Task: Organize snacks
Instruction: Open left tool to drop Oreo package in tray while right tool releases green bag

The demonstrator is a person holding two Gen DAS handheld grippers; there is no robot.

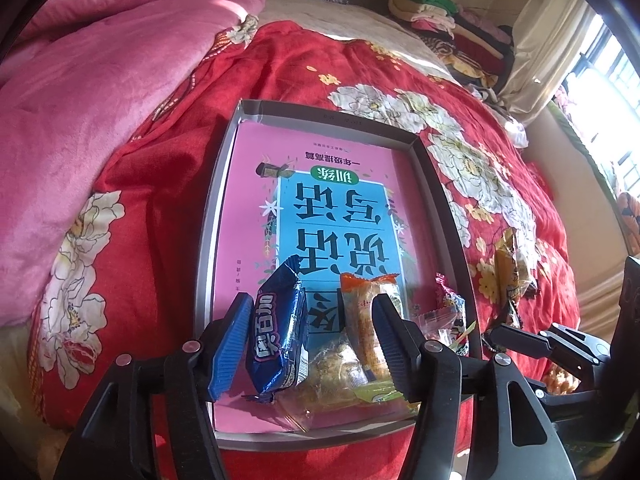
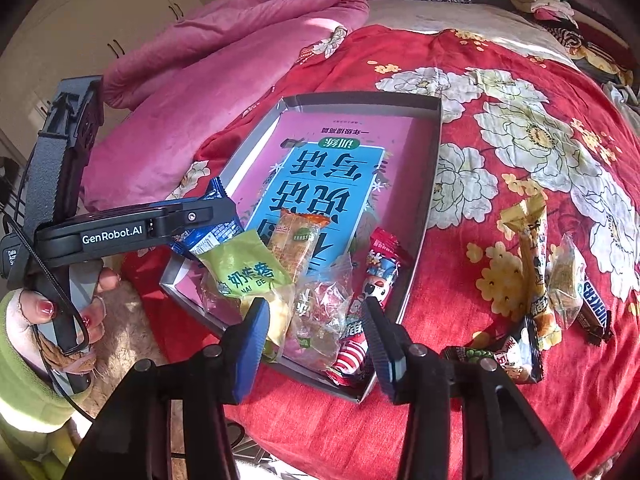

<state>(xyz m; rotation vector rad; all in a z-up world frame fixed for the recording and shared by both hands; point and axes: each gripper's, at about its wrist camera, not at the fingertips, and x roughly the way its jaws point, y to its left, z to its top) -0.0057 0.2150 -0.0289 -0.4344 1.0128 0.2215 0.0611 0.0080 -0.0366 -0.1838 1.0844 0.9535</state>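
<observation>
Right now the left hand-held gripper (image 1: 310,330) hangs over the near end of the grey cardboard tray (image 1: 216,208), jaws apart, w/ the blue biscuit pack (image 1: 278,334) standing on end between them. The pack sits close beside the blue left pad but no pinch shows on the wrapper. An orange-wrapped cake (image 1: 366,320) leans vs the right finger, also not squeezed. Below these, a clear-wrapped pastry (image 1: 332,372) lies on the tray floor, which is covered by a pink & blue book cover (image 1: 320,200).

From the right wrist view, the right hand-held gripper (image 2: 316,332) has its jaws apart, over the tray's near corner. Between the fingers lie a clear bag of candy (image 2: 316,320) and a red-white candy pack (image 2: 356,344); neither is clamped. A green-yellow pack (image 2: 244,268) sits just left of them, inside the tray.

Outside the tray, on the red floral bedspread (image 2: 520,80), more snacks wait: a yellow stick pack (image 2: 534,264), a small clear pack (image 2: 566,280), a Snickers bar (image 2: 596,308) and a dark pack (image 2: 500,356) nearest the right gripper. A pink blanket (image 2: 224,48) is bunched at the far left of the bed. A hand (image 2: 60,312) w/ red nails grips the left tool's handle.
</observation>
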